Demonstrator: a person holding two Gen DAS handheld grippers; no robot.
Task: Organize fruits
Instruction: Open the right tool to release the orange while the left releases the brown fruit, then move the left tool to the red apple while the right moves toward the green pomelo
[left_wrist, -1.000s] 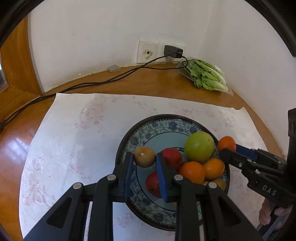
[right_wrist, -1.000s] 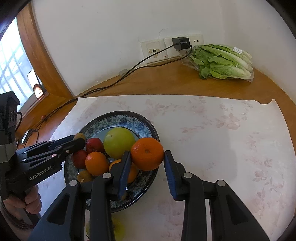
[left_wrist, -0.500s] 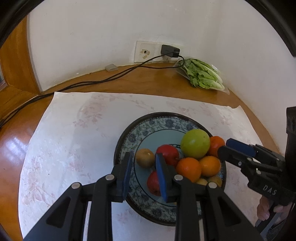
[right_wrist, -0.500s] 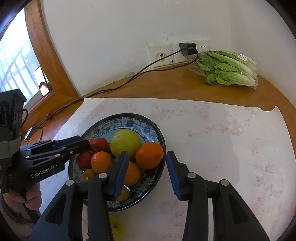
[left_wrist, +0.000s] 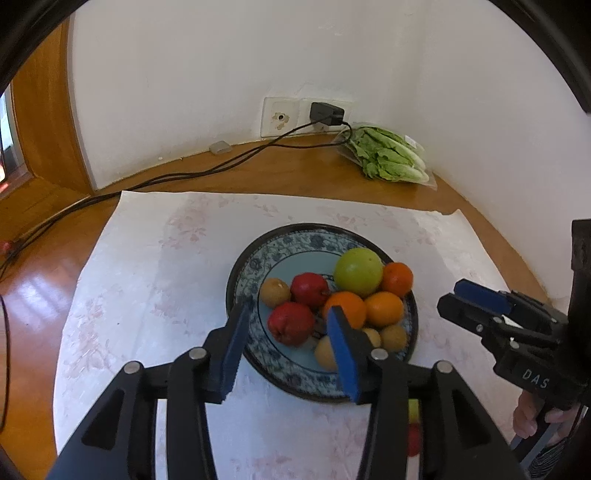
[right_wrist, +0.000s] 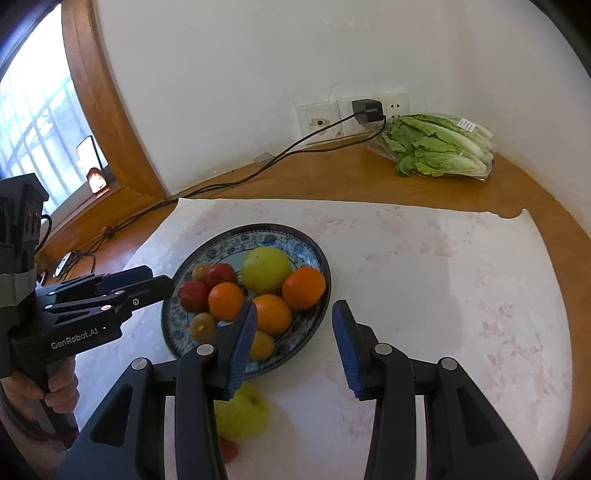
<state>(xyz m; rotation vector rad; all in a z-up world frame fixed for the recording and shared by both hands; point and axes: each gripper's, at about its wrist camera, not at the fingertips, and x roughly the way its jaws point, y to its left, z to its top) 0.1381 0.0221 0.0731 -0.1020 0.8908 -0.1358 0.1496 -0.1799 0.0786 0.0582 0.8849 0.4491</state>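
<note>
Left gripper (left_wrist: 286, 345) opening, empty; right gripper (right_wrist: 293, 343) parted, empty; yellow apple (right_wrist: 242, 413) half-hidden behind its finger.

place: home | evidence: wooden floor (left_wrist: 33, 295), wall socket (left_wrist: 280, 116) (charger plugged in), bagged lettuce (right_wrist: 439, 147)

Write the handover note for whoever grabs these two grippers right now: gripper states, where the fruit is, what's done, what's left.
Left gripper: jaws opening, nothing between them, above the near rim of the plate.
Right gripper: open, empty, at the plate's near right edge.
On the plate: green apple, three oranges, two red fruits, and several small brown fruits.
Done: most of the fruit is on the plate.
Left: a yellow-green apple and a small red fruit lie on the cloth near the plate's front edge. They probably go on next.
</note>
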